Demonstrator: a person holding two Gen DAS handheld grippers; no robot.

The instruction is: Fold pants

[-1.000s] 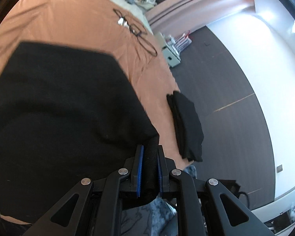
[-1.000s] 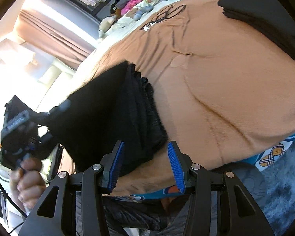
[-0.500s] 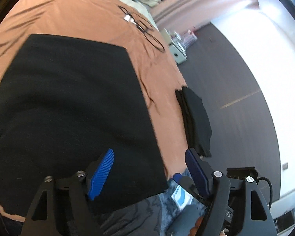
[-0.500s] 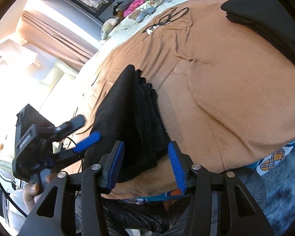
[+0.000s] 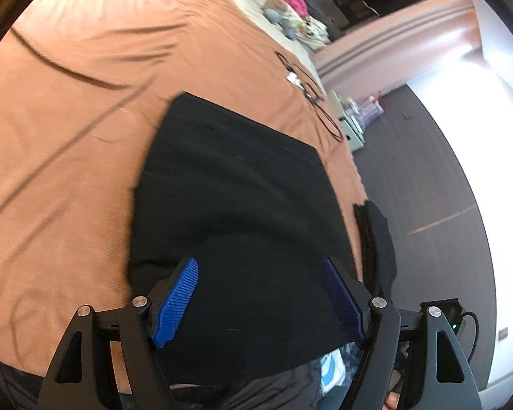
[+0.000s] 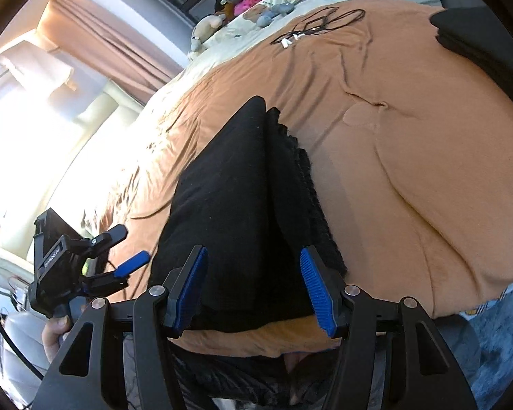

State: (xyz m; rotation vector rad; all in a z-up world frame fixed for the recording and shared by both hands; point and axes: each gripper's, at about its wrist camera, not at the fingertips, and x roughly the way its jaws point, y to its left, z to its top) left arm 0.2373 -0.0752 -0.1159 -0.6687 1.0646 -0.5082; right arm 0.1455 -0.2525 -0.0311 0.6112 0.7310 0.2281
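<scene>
The black pants (image 5: 239, 205) lie folded flat on the brown bedspread (image 5: 68, 136). My left gripper (image 5: 260, 299) hovers over their near edge, open wide, with nothing pinched between its blue pads (image 5: 178, 300). In the right wrist view the pants (image 6: 229, 205) show from the side, with a ruffled waistband (image 6: 304, 188) along their right edge. My right gripper (image 6: 253, 290) is at their near end. Its jaws are closing, and the cloth lies beyond the pads, not pressed by them. The left gripper (image 6: 85, 263) appears there too, held by a hand (image 6: 54, 331).
A second stack of folded black cloth (image 5: 376, 246) (image 6: 478, 41) sits at the bed's right edge. A black cable (image 5: 304, 92) (image 6: 311, 25) lies farther up the bed, before soft toys (image 6: 273, 7). The dark floor and a small white cabinet (image 5: 352, 126) are beyond the bed.
My left gripper let go of the pants' edge, opened wide and drew away sideways; the pants now lie flat. My right gripper shifted slightly along the near end.
</scene>
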